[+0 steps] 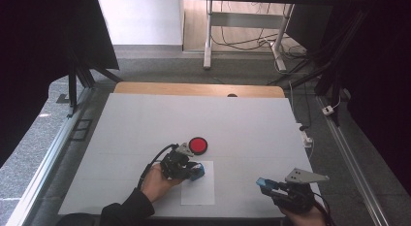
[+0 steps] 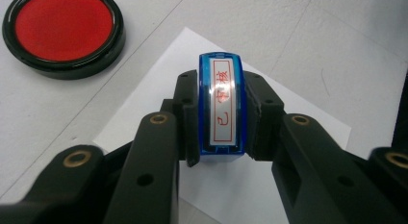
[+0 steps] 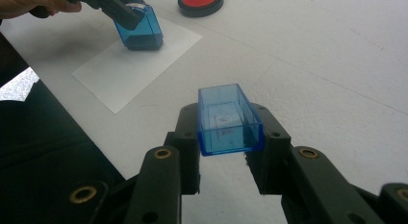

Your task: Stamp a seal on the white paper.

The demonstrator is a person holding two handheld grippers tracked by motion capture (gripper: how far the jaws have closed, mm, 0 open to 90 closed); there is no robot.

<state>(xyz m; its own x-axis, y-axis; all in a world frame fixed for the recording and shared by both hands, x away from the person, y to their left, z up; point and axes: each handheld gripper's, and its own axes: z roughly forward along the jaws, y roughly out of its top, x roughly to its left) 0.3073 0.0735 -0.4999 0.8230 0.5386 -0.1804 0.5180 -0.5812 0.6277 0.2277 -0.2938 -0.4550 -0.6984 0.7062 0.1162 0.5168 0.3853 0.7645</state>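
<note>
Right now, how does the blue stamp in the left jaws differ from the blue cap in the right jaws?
The stamp carries a white label with red characters; the cap is a hollow clear shell with an open end. The stamp is over the white paper, near the red ink pad; the cap is held apart, off the paper. Both are see-through blue plastic, each gripped between shut jaws.

A: The high view looks forward and down on the whole table (image 1: pixel 145 119) from above the person's side.

B: The left gripper view sits close over the blue stamp (image 2: pixel 222 106), with the red ink pad (image 2: pixel 62 28) beyond.

A: The right gripper view faces across the table; all three share the paper sheet (image 3: pixel 120 70).
</note>
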